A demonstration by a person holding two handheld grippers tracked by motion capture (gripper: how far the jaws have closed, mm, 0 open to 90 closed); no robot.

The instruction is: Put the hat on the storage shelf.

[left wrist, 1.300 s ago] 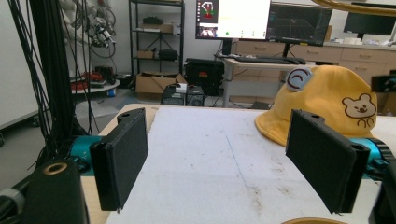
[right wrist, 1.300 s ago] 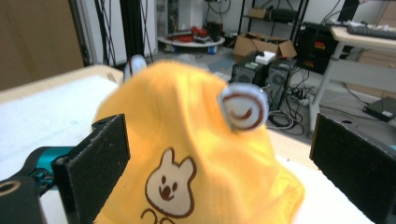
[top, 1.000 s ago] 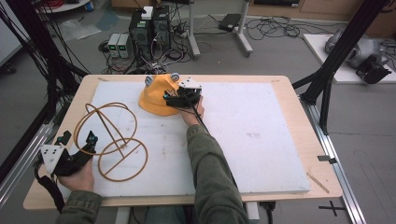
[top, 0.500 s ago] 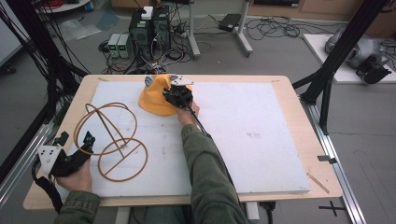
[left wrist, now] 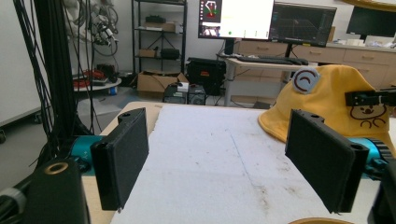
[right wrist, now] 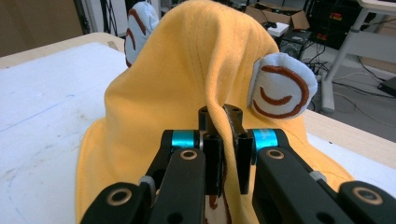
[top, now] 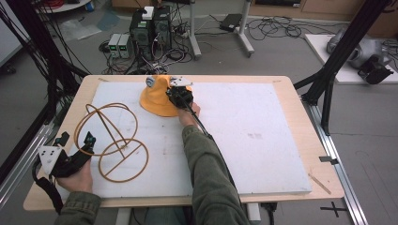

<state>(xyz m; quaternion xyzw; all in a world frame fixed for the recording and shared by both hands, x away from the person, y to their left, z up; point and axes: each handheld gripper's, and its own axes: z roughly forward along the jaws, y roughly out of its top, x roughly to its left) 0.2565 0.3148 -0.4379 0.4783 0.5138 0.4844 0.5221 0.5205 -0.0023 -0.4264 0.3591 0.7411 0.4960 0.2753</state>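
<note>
A yellow hat (top: 157, 98) with two pale blue ears lies at the back of the white board (top: 253, 131). My right gripper (top: 176, 93) is at the hat's right side. Its jaws have just been closing, and a fold of the hat (right wrist: 187, 70) is now pinched between them, so my right gripper (right wrist: 223, 140) is shut on the fabric. My left gripper (top: 75, 139) rests at the table's front left, open, beside the wire stand (top: 112, 140). Nothing lies between the pads of my left gripper (left wrist: 224, 158); the hat (left wrist: 336, 102) sits far ahead of it.
The wire stand, made of tan hoops, takes up the board's left half. The wooden table edge (top: 300, 108) frames the board. Computers and cables (top: 150, 28) stand on the floor behind the table, with black frame posts (top: 328, 70) at the sides.
My right gripper slid left onto the hat and shut on a fold of its fabric. The left gripper has hardly moved.
</note>
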